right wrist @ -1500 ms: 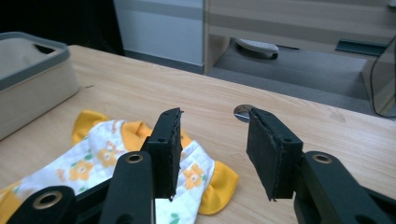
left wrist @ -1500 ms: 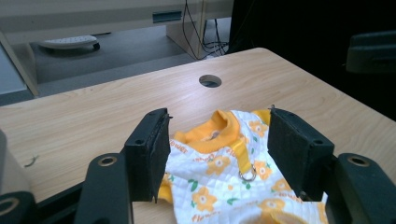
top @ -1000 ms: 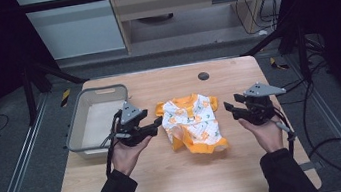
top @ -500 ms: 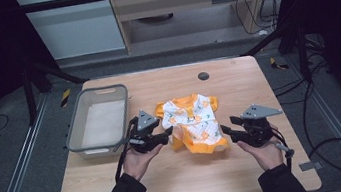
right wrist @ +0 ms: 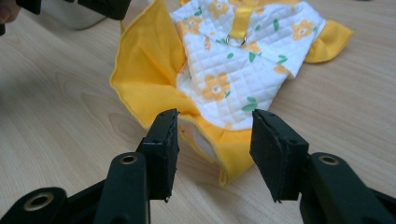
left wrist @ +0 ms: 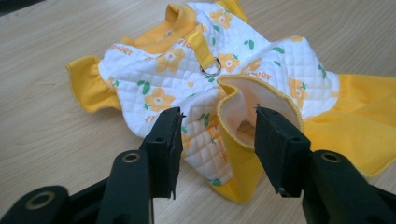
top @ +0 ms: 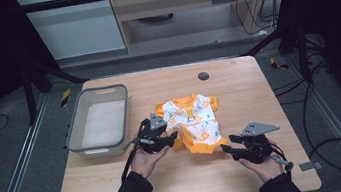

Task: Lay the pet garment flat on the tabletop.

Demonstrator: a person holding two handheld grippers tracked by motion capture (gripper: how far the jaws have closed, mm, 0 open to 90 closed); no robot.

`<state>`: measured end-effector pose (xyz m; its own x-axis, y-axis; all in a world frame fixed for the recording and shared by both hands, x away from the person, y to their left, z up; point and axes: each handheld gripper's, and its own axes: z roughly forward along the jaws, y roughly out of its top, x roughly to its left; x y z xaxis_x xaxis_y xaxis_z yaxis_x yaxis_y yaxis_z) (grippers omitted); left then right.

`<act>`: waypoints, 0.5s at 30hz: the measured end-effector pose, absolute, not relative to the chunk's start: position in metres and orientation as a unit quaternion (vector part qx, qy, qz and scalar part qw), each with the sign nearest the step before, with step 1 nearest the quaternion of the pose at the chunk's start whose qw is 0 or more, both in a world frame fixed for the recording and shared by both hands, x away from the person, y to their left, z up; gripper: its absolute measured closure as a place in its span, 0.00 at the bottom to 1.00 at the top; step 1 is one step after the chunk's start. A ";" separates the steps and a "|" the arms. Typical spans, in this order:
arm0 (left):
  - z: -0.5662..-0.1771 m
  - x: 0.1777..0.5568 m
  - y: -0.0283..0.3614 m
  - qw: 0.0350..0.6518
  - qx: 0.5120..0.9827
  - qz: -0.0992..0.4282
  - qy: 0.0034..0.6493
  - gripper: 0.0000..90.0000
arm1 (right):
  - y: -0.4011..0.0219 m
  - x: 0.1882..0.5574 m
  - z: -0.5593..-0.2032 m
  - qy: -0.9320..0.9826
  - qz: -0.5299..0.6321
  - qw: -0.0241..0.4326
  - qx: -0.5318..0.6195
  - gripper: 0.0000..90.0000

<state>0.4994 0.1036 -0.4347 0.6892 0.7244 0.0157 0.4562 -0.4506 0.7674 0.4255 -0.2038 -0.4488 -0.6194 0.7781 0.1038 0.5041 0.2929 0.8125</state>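
Your left gripper (top: 173, 137) nearer: small garment (top: 193, 123) lies dead ahead of it, folded hem edge (left wrist: 243, 107) already between jaws. Jaws have just been closing, pads not yet pressing cloth.

Your right gripper (top: 226, 148) jaws apart, nothing held; garment's yellow skirt corner (right wrist: 219, 144) just beyond its tips.

Garment: quilted white, orange flowers, yellow trim, metal ring (left wrist: 211, 70) on back; long axis runs away from you on table (top: 237, 81).
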 end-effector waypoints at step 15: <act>-0.436 0.491 0.101 0.371 0.854 0.141 0.336 0.96 | -0.203 0.426 -0.463 0.814 0.397 0.129 0.404 0.99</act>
<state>0.4907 0.1006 -0.4363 0.7342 0.6789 -0.0082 0.4690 -0.4984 0.7291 0.4258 -0.2027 -0.4630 -0.6395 0.7609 0.1104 0.5554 0.3579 0.7506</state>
